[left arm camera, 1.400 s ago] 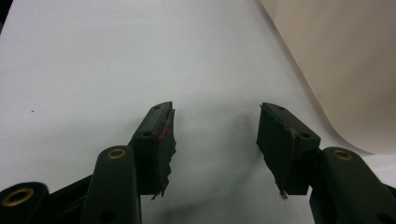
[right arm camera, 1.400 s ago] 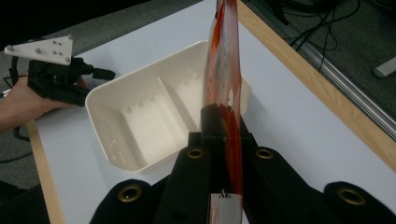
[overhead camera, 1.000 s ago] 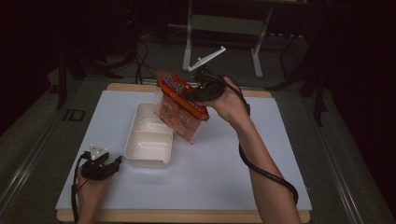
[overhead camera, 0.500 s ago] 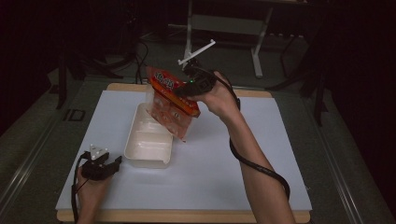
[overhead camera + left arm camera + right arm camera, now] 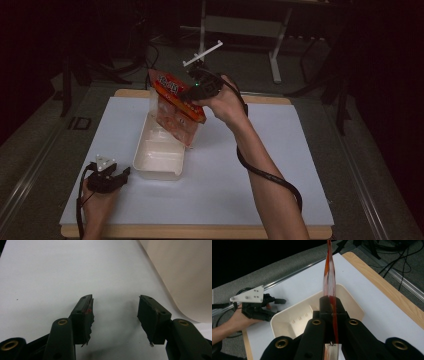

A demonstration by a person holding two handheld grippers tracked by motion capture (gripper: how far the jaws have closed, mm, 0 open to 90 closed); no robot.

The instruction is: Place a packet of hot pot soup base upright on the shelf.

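My right gripper [image 5: 192, 95] is shut on the red top of a clear snack bag [image 5: 175, 107] and holds it tilted in the air over the far end of a cream tray [image 5: 157, 165]. In the right gripper view the bag [image 5: 329, 272] stands edge-on between the jaws, above the tray [image 5: 353, 302]. My left gripper [image 5: 122, 174] rests on the white mat near the tray's front left corner, open, with nothing between its fingertips [image 5: 86, 307]. The tray's wall [image 5: 180, 277] rises at that view's right.
A white mat [image 5: 280, 150] covers a wooden table [image 5: 200, 231] with dark floor around it. A metal stand [image 5: 274, 55] and cables lie beyond the far edge. Bare mat lies right of the tray.
The right gripper has carried the bag leftward and a little higher, so it now hangs over the tray's far end. The left gripper has stayed where it was.
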